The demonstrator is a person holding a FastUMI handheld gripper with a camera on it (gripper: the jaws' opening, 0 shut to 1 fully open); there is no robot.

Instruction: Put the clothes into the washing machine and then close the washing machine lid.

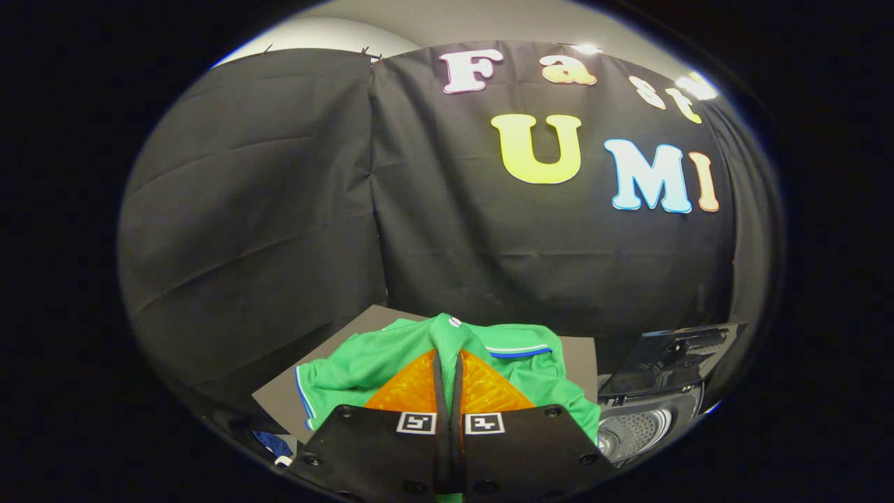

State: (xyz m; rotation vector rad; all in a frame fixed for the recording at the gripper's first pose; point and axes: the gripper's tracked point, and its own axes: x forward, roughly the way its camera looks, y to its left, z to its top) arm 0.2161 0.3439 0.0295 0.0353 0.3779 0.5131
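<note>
Clamped together, my tongs (447,349) pinch a raised fold of the green shirt (363,363); soft, light cloth, it'll drape toward the washing machine (649,419) at right.

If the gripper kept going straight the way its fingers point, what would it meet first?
The gripper is already shut on the green shirt, pinching a fold. Past the fabric, the line seems to lead over the grey board to the black cloth wall; depth is uncertain.
</note>
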